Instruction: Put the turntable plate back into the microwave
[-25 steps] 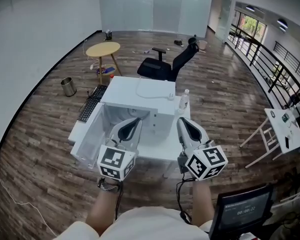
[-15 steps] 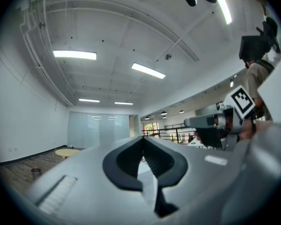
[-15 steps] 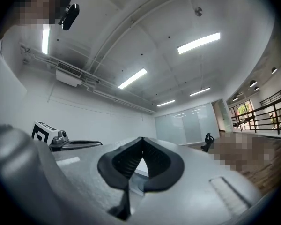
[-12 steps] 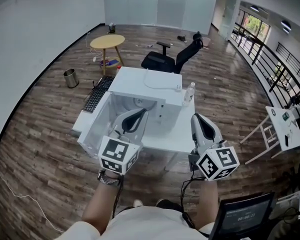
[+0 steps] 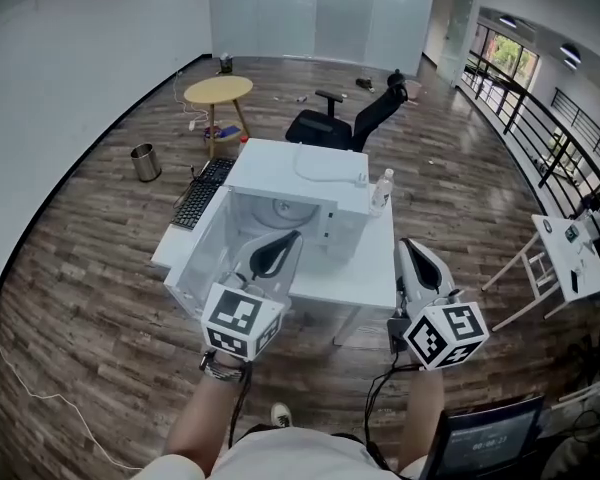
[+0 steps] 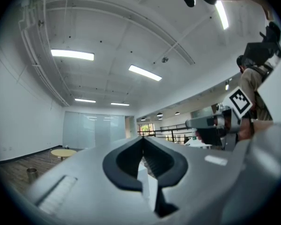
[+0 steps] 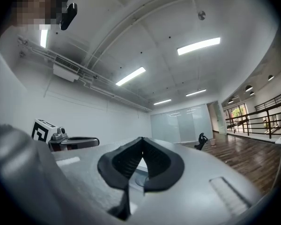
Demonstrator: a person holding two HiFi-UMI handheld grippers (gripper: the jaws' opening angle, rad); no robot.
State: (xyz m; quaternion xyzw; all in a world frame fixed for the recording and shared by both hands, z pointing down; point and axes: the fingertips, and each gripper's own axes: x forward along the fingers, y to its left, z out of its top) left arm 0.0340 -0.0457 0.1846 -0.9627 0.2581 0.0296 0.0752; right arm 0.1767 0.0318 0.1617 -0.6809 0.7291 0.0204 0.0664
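While both are hanging level before the smooth white table [image 5: 365, 273], the left gripper [image 5: 292, 236] and right gripper [image 5: 404, 244] are pressing their ribbed black pads together on nothing. Only the head view is showing the boxy white microwave [image 5: 300, 173], its door [image 5: 195, 258] standing open, and a pale round disc, apparently the turntable plate [image 5: 283, 208], lying inside. A clear bottle [image 5: 382, 190] and black keyboard [image 5: 195, 200] are flanking it, and the left gripper is partly covering the cavity.
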